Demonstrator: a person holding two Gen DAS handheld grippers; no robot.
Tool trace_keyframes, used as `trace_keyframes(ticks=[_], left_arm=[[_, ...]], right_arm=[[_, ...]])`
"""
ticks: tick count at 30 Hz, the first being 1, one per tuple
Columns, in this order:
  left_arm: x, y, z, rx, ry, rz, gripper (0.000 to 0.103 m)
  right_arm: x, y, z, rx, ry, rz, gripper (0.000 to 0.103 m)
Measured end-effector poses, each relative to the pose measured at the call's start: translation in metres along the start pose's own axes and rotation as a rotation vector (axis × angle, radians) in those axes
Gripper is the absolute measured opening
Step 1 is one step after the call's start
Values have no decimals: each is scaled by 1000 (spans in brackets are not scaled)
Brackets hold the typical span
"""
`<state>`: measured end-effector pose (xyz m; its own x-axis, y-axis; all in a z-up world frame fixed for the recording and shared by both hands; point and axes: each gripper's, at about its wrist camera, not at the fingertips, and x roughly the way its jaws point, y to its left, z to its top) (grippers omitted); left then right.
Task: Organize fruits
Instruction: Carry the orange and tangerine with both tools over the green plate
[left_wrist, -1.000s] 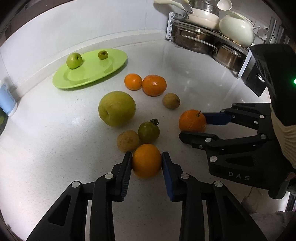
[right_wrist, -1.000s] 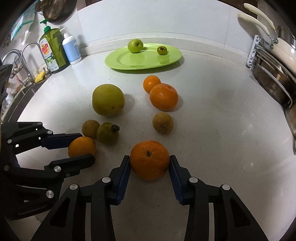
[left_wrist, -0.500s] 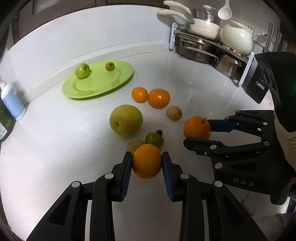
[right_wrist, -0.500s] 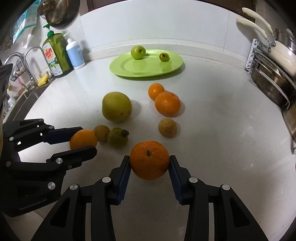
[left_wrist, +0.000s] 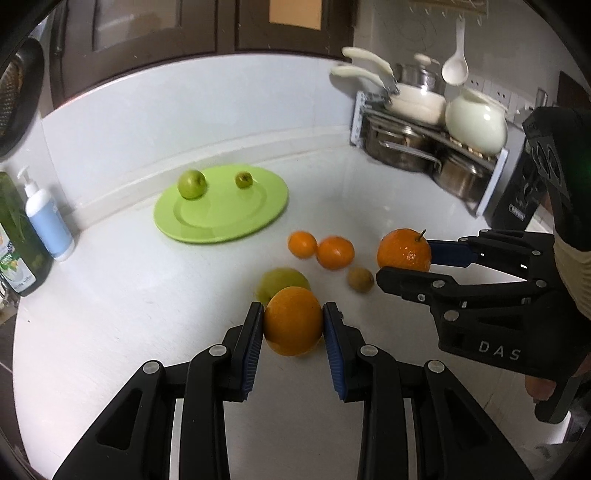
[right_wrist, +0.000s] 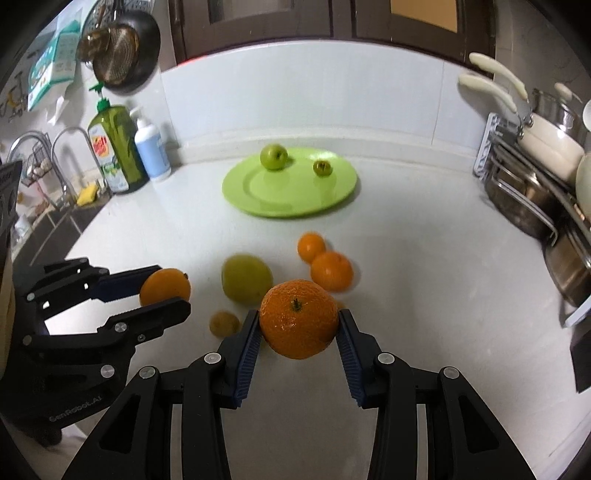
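My left gripper (left_wrist: 293, 325) is shut on a smooth orange (left_wrist: 293, 320) and holds it above the white counter; it also shows in the right wrist view (right_wrist: 164, 290). My right gripper (right_wrist: 298, 325) is shut on a stemmed mandarin (right_wrist: 298, 323), also lifted; it shows in the left wrist view (left_wrist: 404, 250). A green plate (right_wrist: 291, 197) at the back holds a green apple (right_wrist: 273, 156) and a small green fruit (right_wrist: 322, 168). On the counter lie a large yellow-green pear (right_wrist: 245, 277), two oranges (right_wrist: 331, 270) and small brown fruits (right_wrist: 224, 322).
Soap bottles (right_wrist: 114, 147) and a sink (right_wrist: 59, 206) stand at the left. A rack with steel pots and white pans (left_wrist: 424, 133) stands at the back right. The counter's front edge is near both grippers.
Both grippers have risen and pulled back with their fruit; the counter and the loose fruits now look farther away and lower.
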<state>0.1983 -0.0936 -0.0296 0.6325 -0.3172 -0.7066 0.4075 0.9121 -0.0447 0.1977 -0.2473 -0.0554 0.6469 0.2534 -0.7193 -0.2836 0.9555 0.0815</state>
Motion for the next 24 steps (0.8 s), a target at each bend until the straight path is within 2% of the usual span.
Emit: trace_keyframes(ticks=[8, 14, 24], left_arm=[[-14, 17, 23, -4, -75, 52, 32], [-17, 26, 49, 9, -131, 95, 32], [-4, 47, 94, -5, -156, 109, 32]], right_arm=[[-7, 6, 30, 41, -87, 6, 42], [-3, 11, 56, 15, -120, 3, 42], [6, 12, 105, -21, -158, 33, 42]])
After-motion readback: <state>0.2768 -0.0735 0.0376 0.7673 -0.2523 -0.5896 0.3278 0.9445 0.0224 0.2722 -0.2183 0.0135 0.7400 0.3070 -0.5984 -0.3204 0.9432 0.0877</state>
